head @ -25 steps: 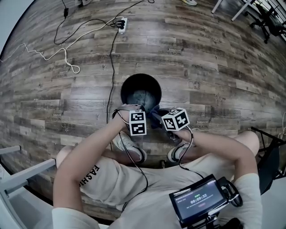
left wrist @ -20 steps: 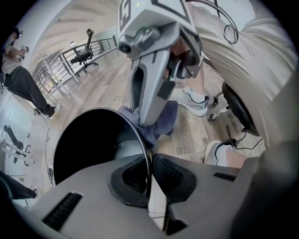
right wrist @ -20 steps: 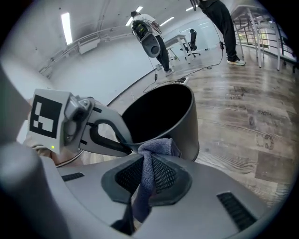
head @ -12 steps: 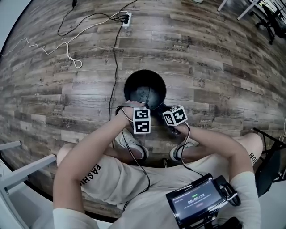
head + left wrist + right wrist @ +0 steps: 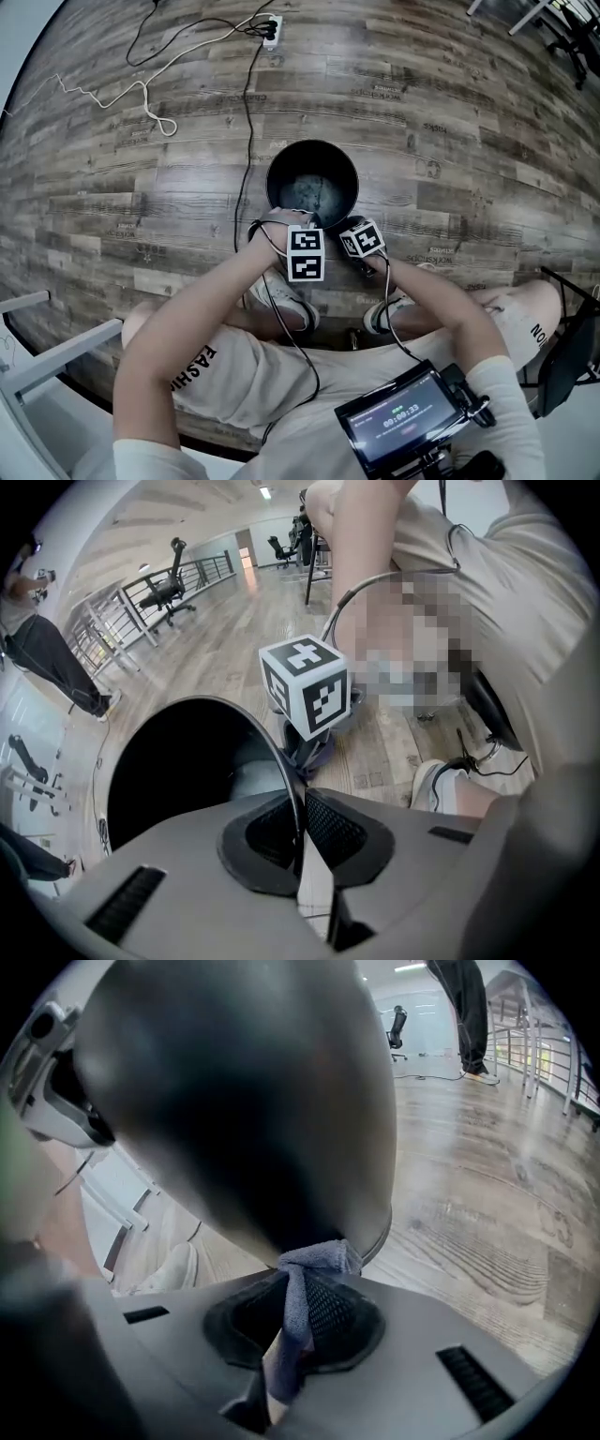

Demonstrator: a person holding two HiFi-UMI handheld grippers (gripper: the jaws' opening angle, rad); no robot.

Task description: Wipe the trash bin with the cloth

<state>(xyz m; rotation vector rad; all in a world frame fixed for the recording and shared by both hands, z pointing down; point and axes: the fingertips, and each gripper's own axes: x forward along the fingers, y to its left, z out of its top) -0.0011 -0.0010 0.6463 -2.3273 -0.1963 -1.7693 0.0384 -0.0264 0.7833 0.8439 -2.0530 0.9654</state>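
Steadying a round, glossy black trash bin (image 5: 313, 143) on a wood-plank floor (image 5: 450, 112), a person works over it with a handheld gripper in each hand. The left gripper (image 5: 300, 829) has its jaws almost together, pinched on the bin's thin rim at the side nearest the person, one pad inside and one outside. The right gripper (image 5: 296, 1321) sits just beside it and lower against the bin's outer wall. Its jaws are closed on a small blue-grey cloth (image 5: 307, 1274), whose bunched end sticks out past the pads and lies against the wall close to the bin's base.

The wipe appears to be under way on the near side of the bin only. The cloth is on the wall, but nothing shows how much of the surface has been covered. By that reading, the far side of the wall, the rim and the dark inside are left to do. A black cable (image 5: 246, 122) runs along the floor to the left of the bin.
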